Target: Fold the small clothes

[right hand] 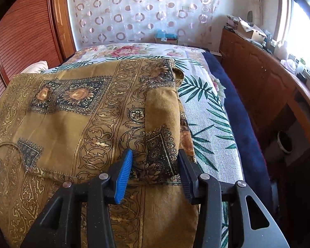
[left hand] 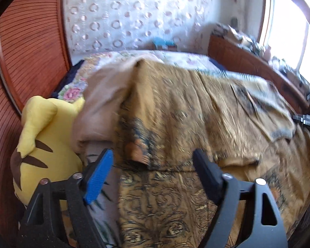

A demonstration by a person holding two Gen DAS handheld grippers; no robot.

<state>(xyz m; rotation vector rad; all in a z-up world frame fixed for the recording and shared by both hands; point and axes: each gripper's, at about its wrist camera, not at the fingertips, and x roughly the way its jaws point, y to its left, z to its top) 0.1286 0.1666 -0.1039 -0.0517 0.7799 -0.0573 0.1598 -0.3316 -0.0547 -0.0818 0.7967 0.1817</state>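
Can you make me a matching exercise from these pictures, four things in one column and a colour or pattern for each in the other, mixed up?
Things:
1. Stuffed toy
2. Garment being folded
3. Curtain
4. Bedspread under the garment

Colour or pattern:
A. White with rings
B. Pale with green palm leaves
C. Yellow with brown stripes
D. Mustard brown with dark ornate print

Pairs: 1-C, 2-D, 3-A, 4-B
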